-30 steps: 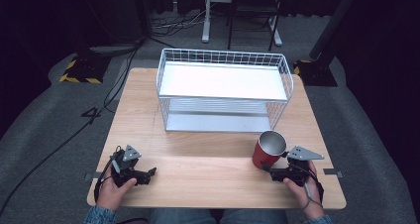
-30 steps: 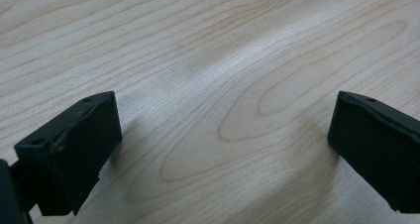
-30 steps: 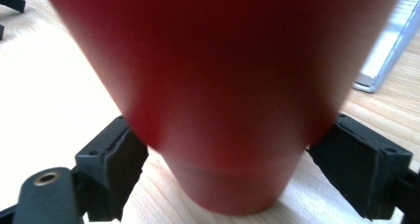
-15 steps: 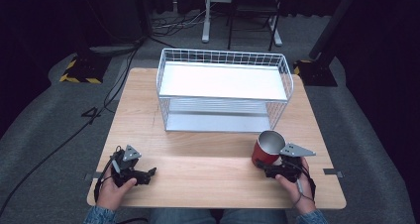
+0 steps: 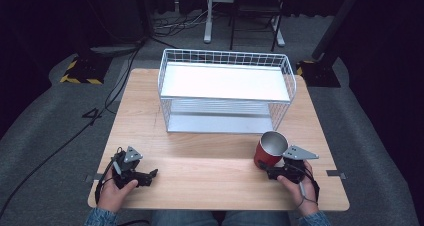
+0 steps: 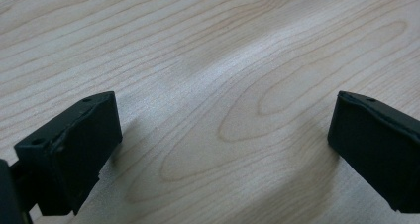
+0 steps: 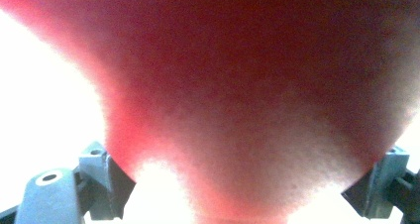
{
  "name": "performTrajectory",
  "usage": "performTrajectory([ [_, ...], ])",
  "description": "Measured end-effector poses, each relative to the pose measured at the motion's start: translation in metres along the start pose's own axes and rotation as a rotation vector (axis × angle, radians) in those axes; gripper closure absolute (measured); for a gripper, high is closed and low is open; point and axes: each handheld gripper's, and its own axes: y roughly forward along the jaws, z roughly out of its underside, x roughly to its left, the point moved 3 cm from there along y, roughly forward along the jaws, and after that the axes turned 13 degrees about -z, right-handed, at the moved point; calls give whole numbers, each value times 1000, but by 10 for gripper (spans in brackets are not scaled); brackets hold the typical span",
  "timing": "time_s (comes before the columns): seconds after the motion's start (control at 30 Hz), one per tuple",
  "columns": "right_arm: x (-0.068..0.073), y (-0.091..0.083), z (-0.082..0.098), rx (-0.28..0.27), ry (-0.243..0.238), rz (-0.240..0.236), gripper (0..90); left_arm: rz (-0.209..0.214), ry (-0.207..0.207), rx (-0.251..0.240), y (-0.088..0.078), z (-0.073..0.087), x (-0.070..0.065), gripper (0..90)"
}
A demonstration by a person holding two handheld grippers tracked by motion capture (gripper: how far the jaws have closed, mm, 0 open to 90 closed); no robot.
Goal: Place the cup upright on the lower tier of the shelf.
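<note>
We see left gripper (image 5: pixel 150 175) at table's (image 5: pixel 215 181) 7 o'clock, jaws spread wide over bare wood. Wire rack (image 5: pixel 226 91) at 12, white shelves bare. Red cup (image 5: pixel 269 150) at 5, upright, nothing visible inside, clamped by right gripper (image 5: pixel 266 170).

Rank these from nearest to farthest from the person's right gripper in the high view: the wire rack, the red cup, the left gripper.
1. Red cup: between the right gripper's jaws.
2. Wire rack: behind, toward the table's far side.
3. Left gripper: across the table's near edge.
</note>
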Motion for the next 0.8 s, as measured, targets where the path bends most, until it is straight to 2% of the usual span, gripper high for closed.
performTrajectory([
  [0.43,5,-1,-2,-7,-31,-4,168,-1,0,0,0,0,0,5],
  [0.6,10,-4,-11,-18,-52,-14,168,0,0,0,0,0,0,5],
  [0.8,13,-3,-21,-29,-50,-31,168,0,0,0,0,0,0,5],
])
